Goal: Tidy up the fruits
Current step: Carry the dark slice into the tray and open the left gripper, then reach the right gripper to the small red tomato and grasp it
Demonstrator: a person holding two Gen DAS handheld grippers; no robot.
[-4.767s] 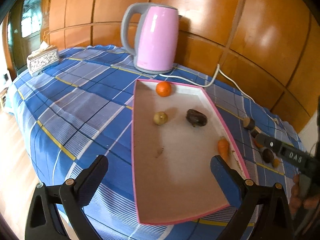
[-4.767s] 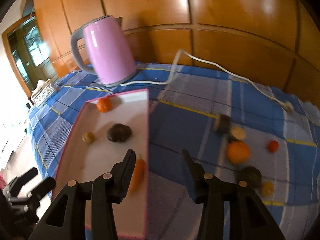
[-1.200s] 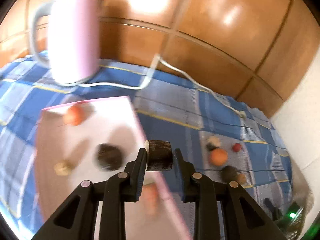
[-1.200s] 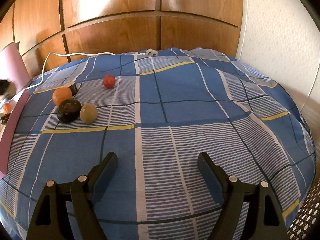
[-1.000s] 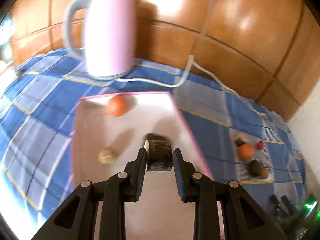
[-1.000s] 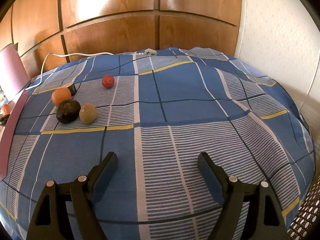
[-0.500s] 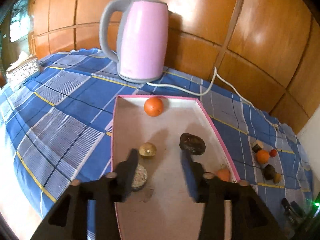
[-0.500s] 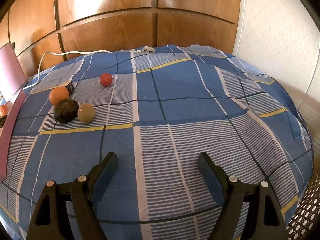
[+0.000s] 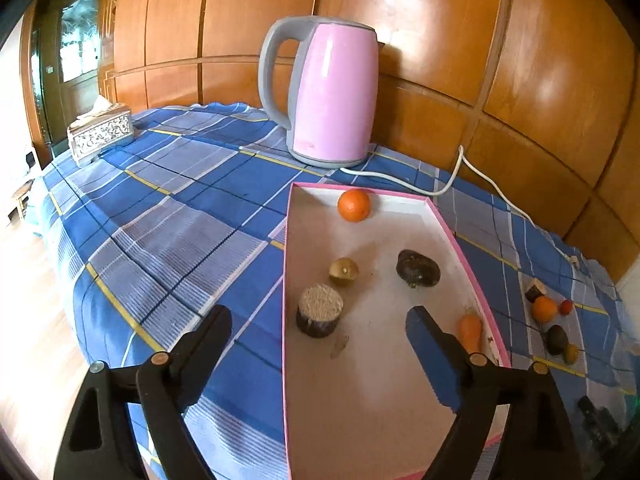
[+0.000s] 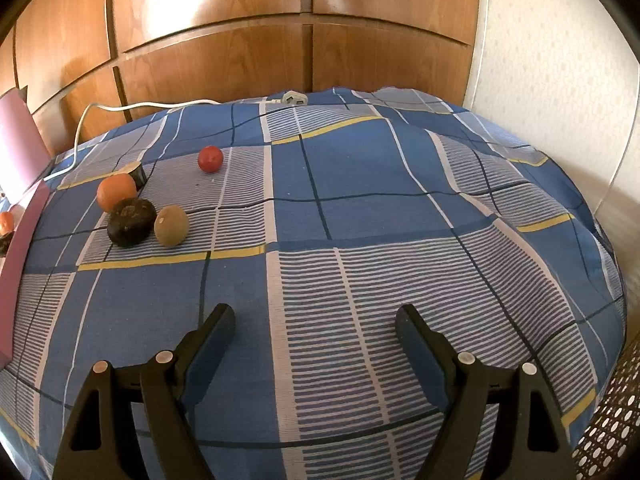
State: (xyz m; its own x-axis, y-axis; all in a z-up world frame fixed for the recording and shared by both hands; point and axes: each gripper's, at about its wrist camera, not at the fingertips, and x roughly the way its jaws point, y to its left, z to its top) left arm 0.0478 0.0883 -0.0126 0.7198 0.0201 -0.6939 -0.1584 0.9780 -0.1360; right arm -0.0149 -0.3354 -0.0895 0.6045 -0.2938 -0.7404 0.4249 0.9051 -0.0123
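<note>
1. The left gripper [image 9: 318,320] is hovering over the near end of the pink-rimmed tray [image 9: 286,280], jaws released and holding nothing.
2. The tray is occupying the centre of the left wrist view and is carrying five items: an orange [image 9: 353,206] at the far end, a small brown fruit [image 9: 343,271] and a dark fruit [image 9: 418,268] mid-tray, a cut dark cylinder piece [image 9: 320,311] standing near the left rim, and an orange carrot-shaped piece [image 9: 470,328] lying against the right rim.
3. A pink kettle [image 9: 332,92] is standing beyond the tray, upper centre of the frame.
4. The right gripper [image 10: 316,324] is hovering over the blue checked cloth [image 10: 360,220], jaws released and empty.
5. Five items are lying on the cloth in the left part of the right wrist view: a red ball-shaped fruit [image 10: 210,159], a second orange [image 10: 116,192], a dark round fruit [image 10: 131,222] touching a kiwi [image 10: 171,226], and a dark wedge [image 10: 136,172] behind the second orange.
</note>
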